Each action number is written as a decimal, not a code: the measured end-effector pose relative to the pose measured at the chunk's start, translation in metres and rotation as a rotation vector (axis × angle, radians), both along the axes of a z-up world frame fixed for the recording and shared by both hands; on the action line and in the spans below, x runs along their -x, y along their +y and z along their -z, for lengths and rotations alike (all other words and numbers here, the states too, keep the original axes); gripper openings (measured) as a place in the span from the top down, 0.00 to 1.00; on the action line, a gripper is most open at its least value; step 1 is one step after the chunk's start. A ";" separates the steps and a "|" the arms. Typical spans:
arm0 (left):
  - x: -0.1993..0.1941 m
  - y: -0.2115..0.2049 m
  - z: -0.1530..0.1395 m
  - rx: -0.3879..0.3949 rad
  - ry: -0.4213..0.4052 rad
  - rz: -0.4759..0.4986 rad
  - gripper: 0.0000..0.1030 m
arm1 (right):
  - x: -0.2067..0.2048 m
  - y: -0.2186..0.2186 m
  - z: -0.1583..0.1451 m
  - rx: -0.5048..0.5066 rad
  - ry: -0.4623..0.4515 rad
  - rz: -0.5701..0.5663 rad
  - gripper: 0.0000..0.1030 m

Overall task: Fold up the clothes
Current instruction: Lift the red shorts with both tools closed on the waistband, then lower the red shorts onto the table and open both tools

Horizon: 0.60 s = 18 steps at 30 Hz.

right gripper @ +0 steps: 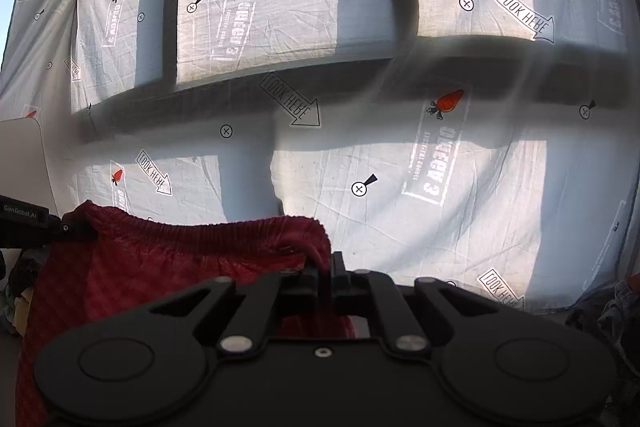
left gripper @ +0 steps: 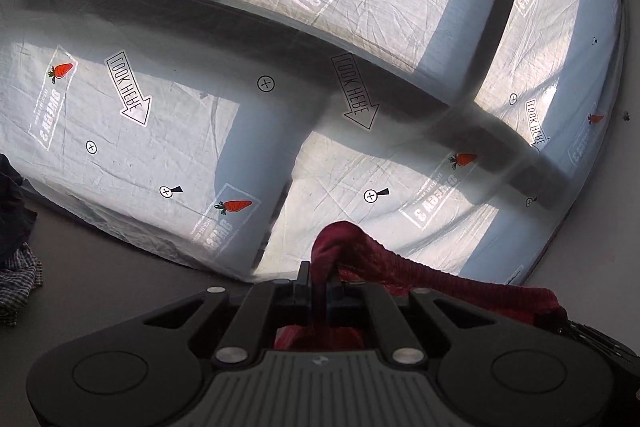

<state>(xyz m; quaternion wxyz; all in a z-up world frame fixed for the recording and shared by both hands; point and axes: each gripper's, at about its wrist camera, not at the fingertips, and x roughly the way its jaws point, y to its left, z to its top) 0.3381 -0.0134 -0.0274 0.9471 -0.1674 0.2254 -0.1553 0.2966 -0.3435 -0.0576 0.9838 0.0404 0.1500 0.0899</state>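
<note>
Nearest the lens in each wrist view is the black linkage of the gripper, its two fingers drawn together on red fabric. Left gripper (left gripper: 320, 301): fingers clamped on a bunched corner of the red garment (left gripper: 404, 277), which rises in a knob above the fingertips and trails away to the right as a ribbed band. Right gripper (right gripper: 332, 279): fingers clamped on the opposite end of the same ribbed waistband (right gripper: 208, 227). In the right wrist view the band runs roughly horizontally leftward to the left gripper's body (right gripper: 36, 221), so the garment's long axis lies between the two grippers, with the cloth hanging below the band at lower left. Both grippers point forward and slightly down over a white printed sheet (left gripper: 168, 131), marked with carrots and arrows and crossed by window-frame shadows. The garment is held above this sheet. A dark garment and a checked cloth (left gripper: 18, 279) lie at the left edge of the left wrist view.
</note>
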 end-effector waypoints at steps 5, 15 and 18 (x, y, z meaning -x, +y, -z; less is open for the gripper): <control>-0.047 0.021 0.071 -0.036 0.175 -0.058 0.73 | -0.111 0.023 0.084 0.043 0.252 0.045 0.69; -0.067 0.074 0.193 -0.114 0.478 -0.199 0.59 | -0.073 0.006 0.173 0.089 0.531 0.154 0.58; -0.027 0.089 0.205 -0.105 0.537 -0.231 0.56 | -0.032 -0.017 0.190 0.062 0.598 0.228 0.56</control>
